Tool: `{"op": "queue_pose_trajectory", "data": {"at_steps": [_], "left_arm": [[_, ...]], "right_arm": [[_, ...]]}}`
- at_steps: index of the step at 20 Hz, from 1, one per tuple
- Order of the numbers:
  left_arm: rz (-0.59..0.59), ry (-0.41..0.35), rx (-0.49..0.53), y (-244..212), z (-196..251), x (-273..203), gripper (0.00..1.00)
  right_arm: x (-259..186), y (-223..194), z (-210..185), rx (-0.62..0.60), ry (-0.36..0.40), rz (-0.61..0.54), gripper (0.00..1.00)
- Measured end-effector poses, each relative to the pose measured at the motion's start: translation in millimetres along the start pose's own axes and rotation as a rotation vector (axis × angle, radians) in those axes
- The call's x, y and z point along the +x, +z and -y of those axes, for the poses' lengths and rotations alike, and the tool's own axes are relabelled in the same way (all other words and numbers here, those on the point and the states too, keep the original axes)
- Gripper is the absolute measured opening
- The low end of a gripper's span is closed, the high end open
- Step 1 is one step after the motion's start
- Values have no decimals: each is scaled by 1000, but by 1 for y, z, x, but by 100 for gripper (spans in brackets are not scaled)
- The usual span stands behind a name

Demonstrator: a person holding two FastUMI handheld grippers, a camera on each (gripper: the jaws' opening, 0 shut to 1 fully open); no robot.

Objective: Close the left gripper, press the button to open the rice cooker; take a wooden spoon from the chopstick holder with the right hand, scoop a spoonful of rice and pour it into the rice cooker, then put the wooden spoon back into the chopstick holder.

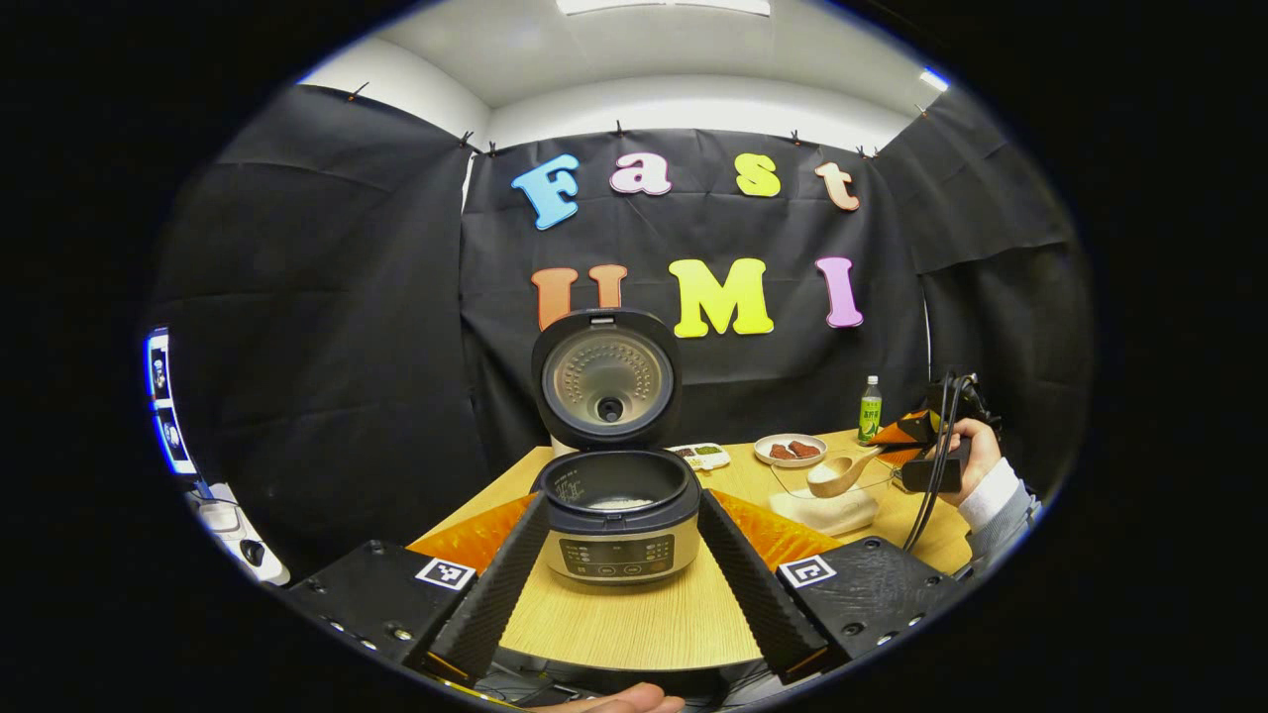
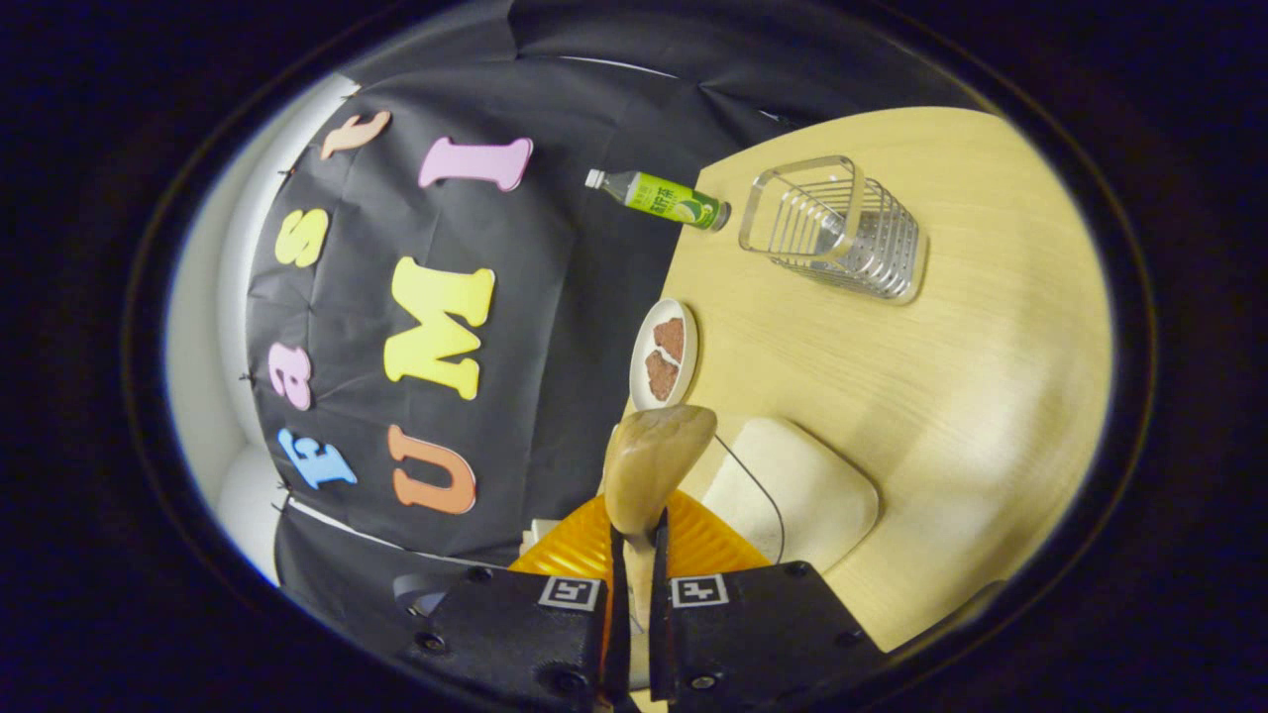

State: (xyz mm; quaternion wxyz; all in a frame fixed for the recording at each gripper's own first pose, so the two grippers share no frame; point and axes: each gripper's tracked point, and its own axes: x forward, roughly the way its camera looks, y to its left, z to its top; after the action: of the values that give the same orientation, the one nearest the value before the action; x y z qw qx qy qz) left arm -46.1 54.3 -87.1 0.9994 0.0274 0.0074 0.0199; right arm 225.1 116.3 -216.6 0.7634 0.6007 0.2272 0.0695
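A: What do the left tongs (image 1: 619,555) look like?

B: Spread wide, both fingers (image 1: 495,584) splayed apart and holding nothing. The rice cooker (image 1: 616,515) sits straight ahead, framed between them on the wooden bench (image 1: 634,624). Its lid (image 1: 606,376) stands upright, hinged back, and something pale lies at the bottom of the inner pot.

A: And the right tongs?

B: In the left gripper view the right tongs (image 1: 897,458) are off to the right of the cooker, held by a hand (image 1: 976,451) in a light sleeve. In the right gripper view the right tongs (image 2: 636,555) are closed on the handle of the wooden spoon (image 2: 649,465), both fingers pressed to it, and the bowl of the spoon sticks out ahead of the tips.

A: Where is the spoon relative to the rice?

B: From the left gripper view, the wooden spoon (image 1: 837,475) is above a clear container of rice (image 1: 827,505), its bowl loaded with white grains. That container of rice (image 2: 792,490) lies just beyond and to the right of the right fingertips in their own view.

A: And the chopstick holder?

B: The wire chopstick holder (image 2: 832,233) stands well ahead of the right tongs. A green bottle (image 2: 659,198) and a plate with brown pieces (image 2: 664,355) sit near it.
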Motion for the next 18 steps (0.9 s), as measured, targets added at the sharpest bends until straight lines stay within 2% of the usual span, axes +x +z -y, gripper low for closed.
{"op": "queue_pose_trajectory", "data": {"at_steps": [4,10,15,16,17,18], "left_arm": [[-5,5,-6,-1,-8,-5,96],[18,24,-13,4,-28,-23,96],[29,47,-9,9,-48,-35,96],[35,44,-8,11,-49,-38,100],[41,43,-7,13,-50,-41,96],[45,43,-4,13,-53,-44,96]], "right_arm": [[-10,-7,-17,116,52,-24,13],[-24,-38,-57,165,123,-80,12],[-23,-75,-94,144,158,-127,12],[-21,-84,-101,133,166,-130,13],[-20,-92,-110,119,174,-133,12],[-17,-101,-117,99,177,-140,12]]}}
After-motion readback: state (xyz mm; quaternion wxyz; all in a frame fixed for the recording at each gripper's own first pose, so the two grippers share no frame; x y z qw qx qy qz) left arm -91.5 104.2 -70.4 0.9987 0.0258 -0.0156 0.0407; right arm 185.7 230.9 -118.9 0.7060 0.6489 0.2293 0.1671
